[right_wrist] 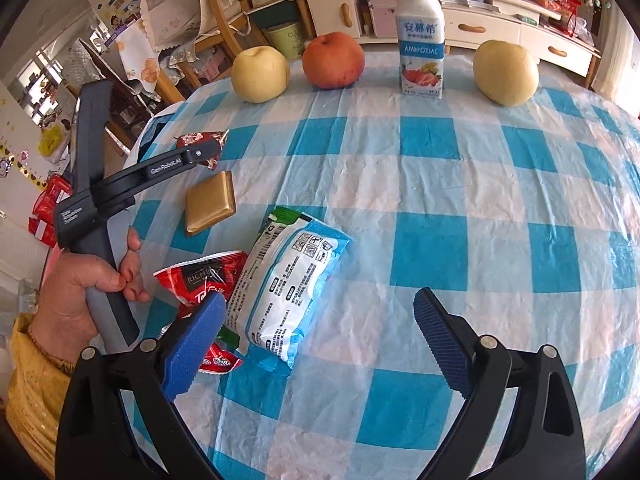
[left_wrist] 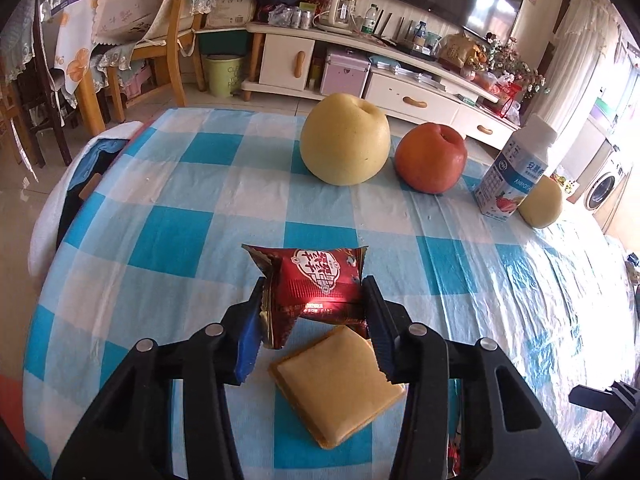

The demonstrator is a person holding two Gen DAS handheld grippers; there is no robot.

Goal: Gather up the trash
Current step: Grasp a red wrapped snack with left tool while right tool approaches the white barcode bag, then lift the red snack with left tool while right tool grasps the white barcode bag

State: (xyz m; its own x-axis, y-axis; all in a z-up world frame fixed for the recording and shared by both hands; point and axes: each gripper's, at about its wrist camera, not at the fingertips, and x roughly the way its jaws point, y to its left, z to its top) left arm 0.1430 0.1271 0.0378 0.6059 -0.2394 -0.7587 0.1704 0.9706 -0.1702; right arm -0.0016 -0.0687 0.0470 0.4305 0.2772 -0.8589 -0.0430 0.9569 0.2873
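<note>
My left gripper (left_wrist: 316, 300) is shut on a red snack wrapper (left_wrist: 316, 276), its fingers pressed on both sides, over the blue checked tablecloth (left_wrist: 168, 208). A tan square wafer (left_wrist: 340, 384) lies just below it. The right wrist view shows the same left gripper (right_wrist: 200, 154) on the wrapper (right_wrist: 196, 138) and the wafer (right_wrist: 210, 202). My right gripper (right_wrist: 320, 320) is open and empty, with a white and blue packet (right_wrist: 288, 280) and a red crumpled wrapper (right_wrist: 200, 276) near its left finger.
A yellow pear (left_wrist: 346, 140), a red apple (left_wrist: 430, 158), a yogurt bottle (left_wrist: 514, 168) and a second pear (left_wrist: 540, 202) stand along the far side of the table. Chairs, a green bin (left_wrist: 224, 74) and a TV cabinet stand beyond.
</note>
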